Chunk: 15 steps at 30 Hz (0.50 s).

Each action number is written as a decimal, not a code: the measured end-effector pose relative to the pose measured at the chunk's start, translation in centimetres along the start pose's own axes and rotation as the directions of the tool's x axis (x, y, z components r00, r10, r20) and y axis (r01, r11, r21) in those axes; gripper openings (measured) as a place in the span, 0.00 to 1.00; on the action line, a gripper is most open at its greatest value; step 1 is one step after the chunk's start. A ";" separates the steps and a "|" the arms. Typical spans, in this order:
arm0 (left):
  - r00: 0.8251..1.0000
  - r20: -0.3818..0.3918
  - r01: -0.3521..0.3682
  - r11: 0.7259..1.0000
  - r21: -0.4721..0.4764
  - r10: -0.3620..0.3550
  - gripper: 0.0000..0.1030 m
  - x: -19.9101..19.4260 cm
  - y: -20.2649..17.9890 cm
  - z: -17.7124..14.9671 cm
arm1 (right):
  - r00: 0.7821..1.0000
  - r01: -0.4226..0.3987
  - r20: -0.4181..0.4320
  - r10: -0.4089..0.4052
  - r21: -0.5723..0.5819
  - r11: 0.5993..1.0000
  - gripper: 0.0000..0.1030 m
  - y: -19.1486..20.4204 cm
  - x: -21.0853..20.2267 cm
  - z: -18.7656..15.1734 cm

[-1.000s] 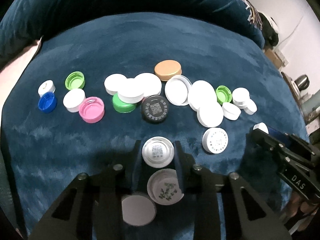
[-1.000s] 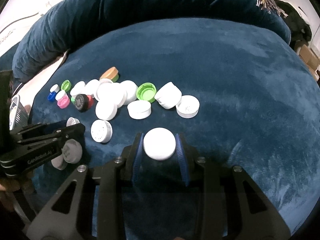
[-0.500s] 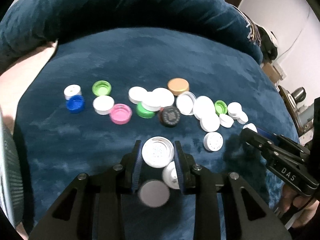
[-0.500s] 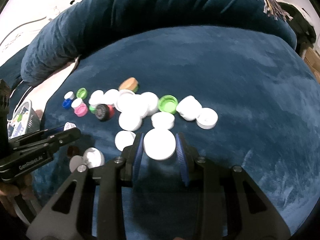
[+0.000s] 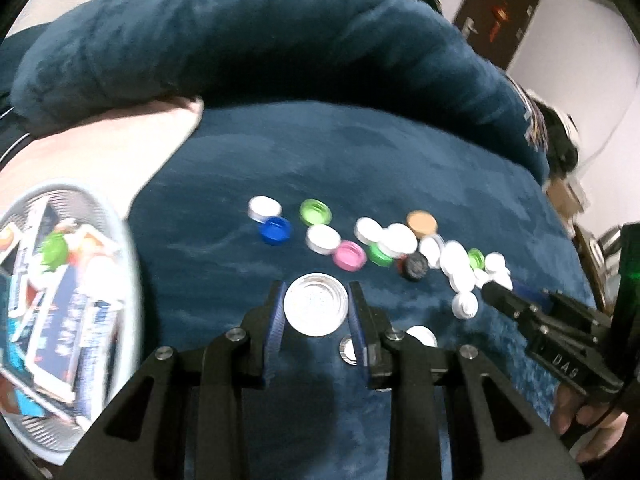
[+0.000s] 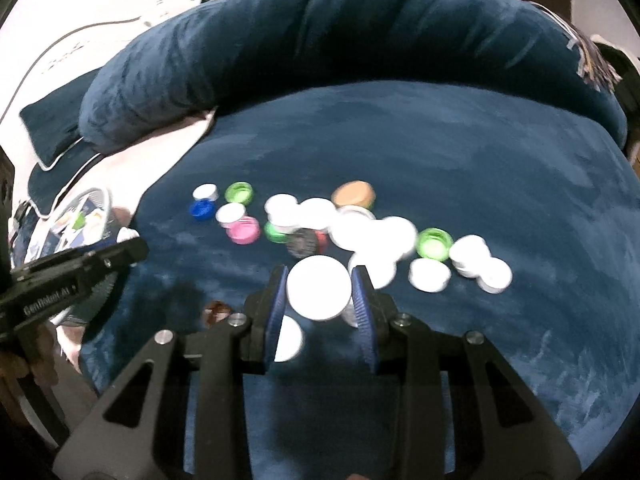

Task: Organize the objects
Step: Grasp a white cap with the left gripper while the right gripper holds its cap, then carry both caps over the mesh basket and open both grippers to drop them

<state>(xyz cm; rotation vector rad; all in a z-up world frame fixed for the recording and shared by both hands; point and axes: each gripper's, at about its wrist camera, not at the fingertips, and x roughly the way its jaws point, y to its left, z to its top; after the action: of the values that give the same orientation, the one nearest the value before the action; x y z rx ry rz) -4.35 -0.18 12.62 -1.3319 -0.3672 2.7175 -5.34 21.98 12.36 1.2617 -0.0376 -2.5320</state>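
Left claw (image 5: 316, 312) clamps a silver lid (image 5: 315, 309), right claw (image 6: 319, 295) a white cap (image 6: 319, 293)

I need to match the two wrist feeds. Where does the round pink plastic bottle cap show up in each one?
Left wrist view: the round pink plastic bottle cap lies just right of centre, above the left hand-held gripper.
Right wrist view: the same cap lies left of centre, above and left of the right hand-held gripper.
Shared landmark: the round blue plastic cap, to its upper left in both.
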 end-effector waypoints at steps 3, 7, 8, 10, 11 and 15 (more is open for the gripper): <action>0.999 0.035 -0.012 0.999 -0.044 0.014 0.30 -1.7 2.1 0.4 | 1.000 -0.030 0.008 0.030 -0.038 0.999 0.32 2.3 -0.2 0.4; 0.995 0.068 -0.063 0.994 -0.094 0.070 0.30 -4.1 5.6 0.9 | 0.996 -0.084 0.007 0.085 -0.094 0.992 0.32 6.1 0.3 0.9; 0.993 0.080 -0.077 0.991 -0.111 0.087 0.30 -4.8 6.7 1.1 | 0.995 -0.098 0.005 0.098 -0.102 0.990 0.32 7.0 0.5 1.1; 0.988 0.101 -0.100 0.984 -0.149 0.115 0.30 -6.1 9.0 1.5 | 0.991 -0.133 -0.007 0.133 -0.114 0.985 0.32 8.9 1.0 1.4; 0.985 0.113 -0.109 0.979 -0.175 0.130 0.30 -6.9 10.4 1.8 | 0.988 -0.152 -0.012 0.152 -0.119 0.981 0.32 9.8 1.2 1.6; 0.974 0.131 -0.144 0.954 -0.264 0.184 0.30 -8.8 15.3 2.9 | 0.977 -0.210 -0.010 0.211 -0.156 0.965 0.32 14.0 1.5 2.5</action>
<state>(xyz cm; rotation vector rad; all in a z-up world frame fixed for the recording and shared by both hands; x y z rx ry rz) -0.88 -17.16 17.20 -1.2601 -0.6670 3.0075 -4.48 7.92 14.99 1.1248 0.0246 -2.3093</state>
